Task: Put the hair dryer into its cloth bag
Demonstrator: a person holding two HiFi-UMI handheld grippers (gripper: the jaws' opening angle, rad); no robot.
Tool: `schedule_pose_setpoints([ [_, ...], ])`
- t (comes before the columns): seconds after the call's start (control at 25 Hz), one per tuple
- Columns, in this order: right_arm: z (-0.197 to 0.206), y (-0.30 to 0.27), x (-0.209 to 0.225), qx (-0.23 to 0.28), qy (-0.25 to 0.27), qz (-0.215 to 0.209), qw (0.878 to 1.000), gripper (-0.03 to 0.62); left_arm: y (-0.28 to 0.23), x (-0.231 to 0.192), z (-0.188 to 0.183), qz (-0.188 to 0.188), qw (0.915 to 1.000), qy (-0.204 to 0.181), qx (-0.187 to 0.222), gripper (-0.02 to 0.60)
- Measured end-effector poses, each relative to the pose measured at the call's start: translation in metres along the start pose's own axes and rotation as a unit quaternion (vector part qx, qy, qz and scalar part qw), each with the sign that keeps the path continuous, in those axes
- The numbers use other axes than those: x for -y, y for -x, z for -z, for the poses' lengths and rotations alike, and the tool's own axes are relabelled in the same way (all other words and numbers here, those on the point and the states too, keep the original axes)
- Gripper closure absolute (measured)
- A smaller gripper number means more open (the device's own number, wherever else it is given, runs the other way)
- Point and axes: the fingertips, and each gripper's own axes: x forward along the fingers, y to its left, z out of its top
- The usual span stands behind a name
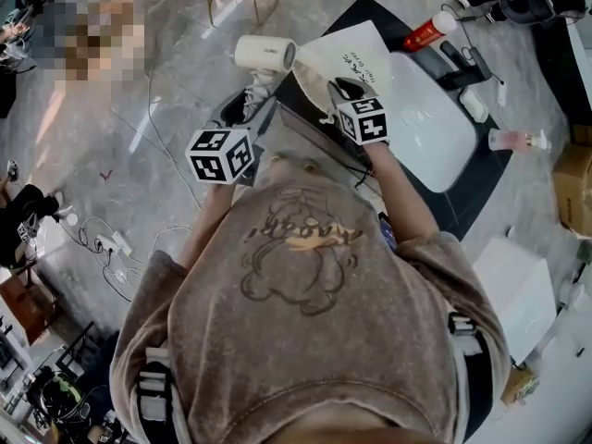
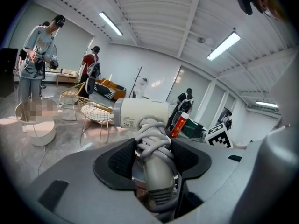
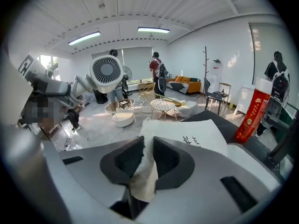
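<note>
**Item 1. White plastic hair dryer, grey cord wound round its handle.**
- Place: in the left gripper, whose pads are clenched on the cord-wrapped handle. The barrel stands just beyond and above the jaws. From the right gripper it sits up and to the left, rear grille facing it.
- Handling: a rigid shell, probably top-heavy at the barrel, with a smooth casing likely to slip. The cord coils give bite, so the handle looks the soundest hold.

**Item 2. White cloth bag with black lettering.**
- Place: one edge is pinched between the right gripper's jaws, which are closed on a fold of cloth. The rest spreads ahead of them.
- Handling: thin, limp and light. It will likely sag shut, so the hem of the mouth is the place to grip. Whether the mouth is open cannot be told.

**Surroundings.**
- Dark tabletop, ahead of and below the right gripper.
- White rounded-corner flat case, just right of the right gripper.
- Red bottle with white cap, farther right.
- Small clear bottle and cardboard box, well apart.
- Wire-frame chairs, well beyond both grippers.

**Obstruction.** Nothing lies between dryer and bag; the slack cloth itself seems the main hindrance.
</note>
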Motion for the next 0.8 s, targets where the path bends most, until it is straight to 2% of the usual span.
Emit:
schedule_pose_setpoints([
  [0.44,-0.036,0.022,0.029,0.055,-0.029,0.016,0.998,0.533,-0.004,0.007,0.022,0.018,0.9993,-0.007,-0.032,0.333],
  [0.8,-0.047,0.032,0.029,0.068,-0.020,0.016,0.997,0.533,-0.006,0.009,0.054,0.037,0.9961,-0.023,-0.077,0.333],
])
